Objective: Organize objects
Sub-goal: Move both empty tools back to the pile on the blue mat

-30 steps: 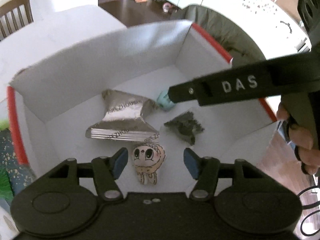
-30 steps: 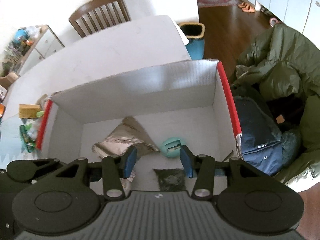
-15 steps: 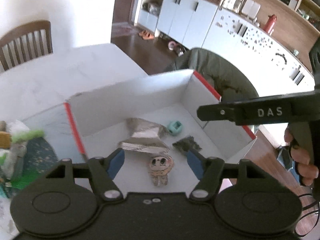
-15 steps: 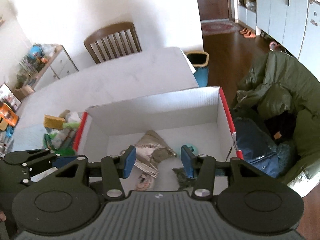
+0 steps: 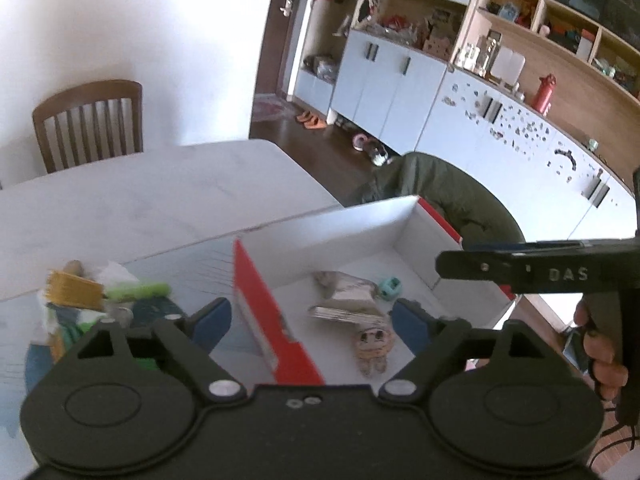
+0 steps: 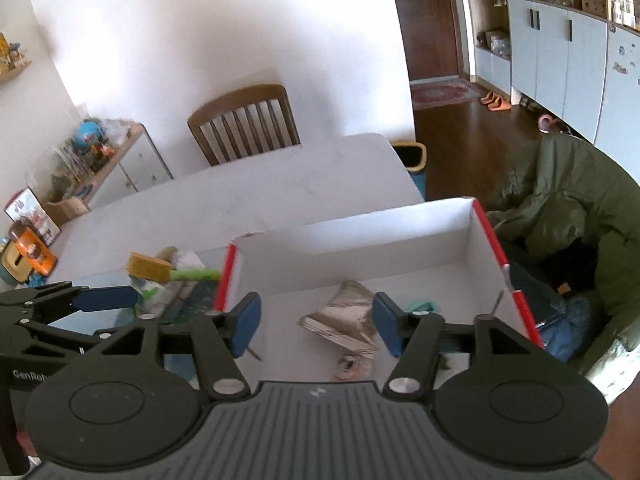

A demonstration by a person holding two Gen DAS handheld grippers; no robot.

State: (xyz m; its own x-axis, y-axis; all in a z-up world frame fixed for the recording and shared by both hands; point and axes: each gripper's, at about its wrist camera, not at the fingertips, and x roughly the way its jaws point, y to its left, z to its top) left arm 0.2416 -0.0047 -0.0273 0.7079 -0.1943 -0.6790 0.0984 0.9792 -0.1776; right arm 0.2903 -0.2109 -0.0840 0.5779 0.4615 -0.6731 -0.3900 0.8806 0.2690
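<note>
White cardboard box [image 5: 352,224] with red-edged flaps looks smaller and lower in both views than a second ago: both grippers have risen and drawn back from it, so more of the room, the wooden chair [image 6: 244,124] and the pale table [image 5: 140,196] now shows. In the left wrist view the box's near red flap [image 5: 272,320], earlier off at the side, now stands between the two fingers.

The left gripper [image 5: 310,318] has its blue-padded fingers [image 5: 212,318] spread wide, holding and touching nothing. The right gripper [image 6: 316,326] is likewise released, its fingers [image 6: 246,326] well apart and bare above the box. A hand [image 5: 600,356] grips the right tool's handle at the edge of the left wrist view.

Inside the box lie four things: one crumpled silver foil packet [image 5: 346,298], one small teal object [image 5: 390,288] just beside it, one round cartoon-face figure [image 5: 372,346] nearest the camera, and one dark shred, mostly hidden behind a finger. They sit where they were a second ago.

On the table left of the box is a loose heap: one yellow-bristled brush [image 6: 150,268] with a green handle atop several blurred packets that cannot be counted.
</note>
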